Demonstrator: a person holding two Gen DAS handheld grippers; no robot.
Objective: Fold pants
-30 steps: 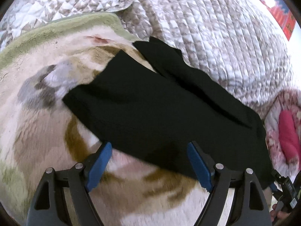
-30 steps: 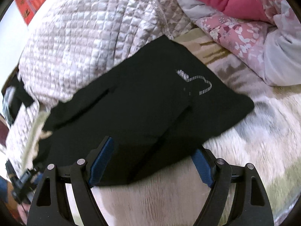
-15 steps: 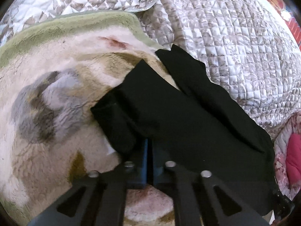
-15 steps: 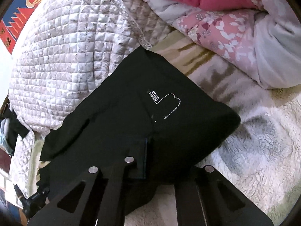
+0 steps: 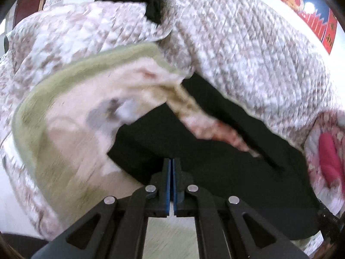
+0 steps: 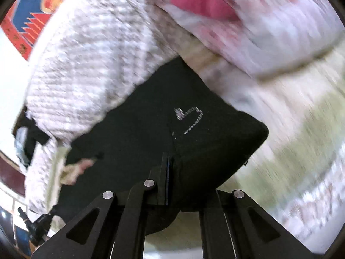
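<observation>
The black pants (image 5: 226,168) lie on a fleece blanket and rise at their near edge toward both grippers. My left gripper (image 5: 171,161) is shut on the near edge of the pants at one end and holds it lifted. In the right wrist view the pants (image 6: 151,133) show a white stitched pocket mark (image 6: 189,116). My right gripper (image 6: 169,157) is shut on the near edge at the other end, with cloth draped over its right finger. Both views are motion-blurred.
A cream and green fleece blanket (image 5: 71,112) covers the bed. A quilted beige bedspread (image 5: 248,49) lies bunched behind the pants. Pink floral bedding (image 6: 248,15) is at the far right. Dark clothing (image 5: 151,2) sits at the back.
Both grippers closed on the near edge of the pants, then lifted it up off the blanket. The view has tilted upward and blurred with the motion.
</observation>
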